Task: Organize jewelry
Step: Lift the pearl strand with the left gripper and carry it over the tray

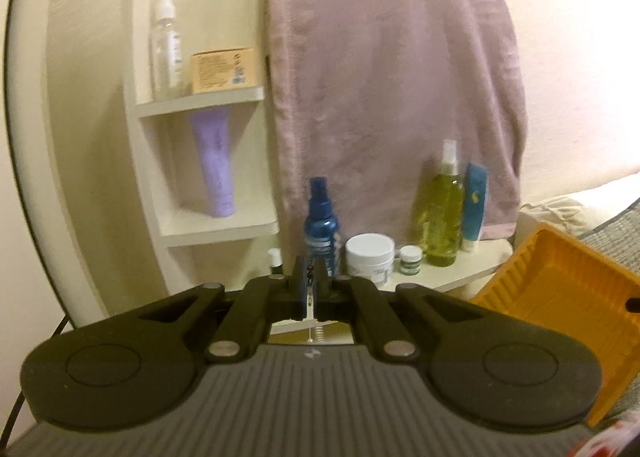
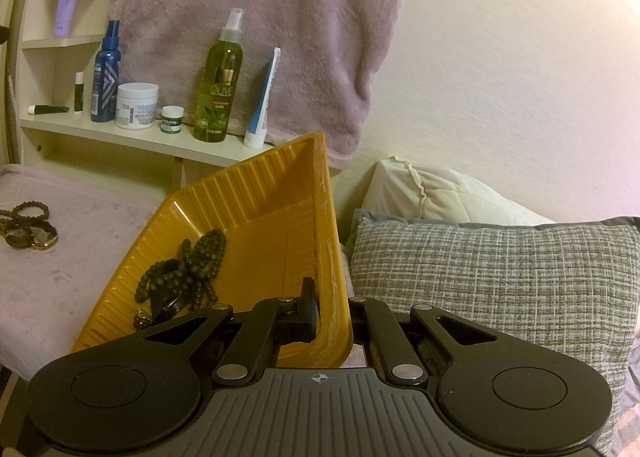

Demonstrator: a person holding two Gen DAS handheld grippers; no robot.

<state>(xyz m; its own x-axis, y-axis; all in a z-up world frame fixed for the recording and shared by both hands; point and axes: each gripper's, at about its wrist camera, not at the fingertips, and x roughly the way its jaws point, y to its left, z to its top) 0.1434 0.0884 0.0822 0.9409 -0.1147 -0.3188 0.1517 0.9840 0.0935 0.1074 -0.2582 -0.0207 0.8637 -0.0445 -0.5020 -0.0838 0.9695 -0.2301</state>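
A big pink towel [image 2: 256, 17] hangs on the wall above a shelf [image 2: 132, 139] of bottles. The right gripper [image 2: 326, 311] is pinched tight on the rim of the tilted yellow tray [image 2: 260, 213], and dark bead necklaces [image 2: 188, 269] lie inside it. The left gripper [image 1: 309, 289] is closed on a small dangling piece of jewelry [image 1: 310, 323], and more bracelets [image 2: 26, 227] sit on the pink cloth [image 2: 60, 277].

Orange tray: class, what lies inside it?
Inside the orange tray lie dark beaded strands in a heap. The right claw, gripping the rim, hides the tray's nearest corner.

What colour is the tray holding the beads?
The tray is orange-yellow, with ribbed walls; the right wrist view shows it best.
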